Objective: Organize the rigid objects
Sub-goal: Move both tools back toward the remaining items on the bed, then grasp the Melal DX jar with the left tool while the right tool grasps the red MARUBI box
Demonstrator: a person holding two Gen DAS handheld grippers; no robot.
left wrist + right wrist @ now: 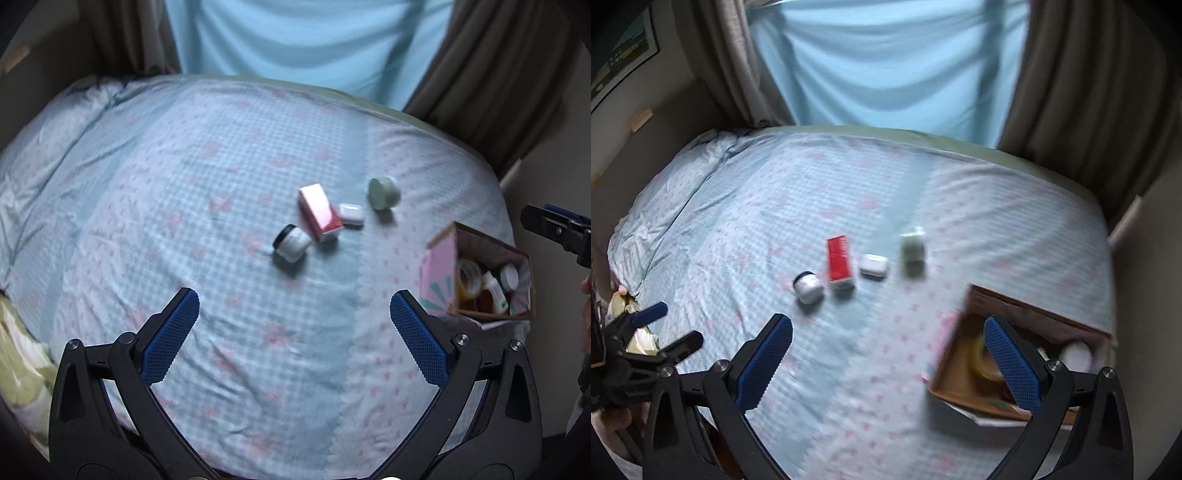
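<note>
On the blue patterned bed lie a white jar with a black lid, a red and white box, a small white case and a green jar. A pink cardboard box at the right holds a tape roll and small bottles. My left gripper is open and empty, short of the objects. My right gripper is open and empty, its right finger over the box.
A light blue curtain and brown drapes hang behind the bed. A pillow lies at the far left. The right gripper shows at the right edge of the left view; the left gripper shows at the left of the right view.
</note>
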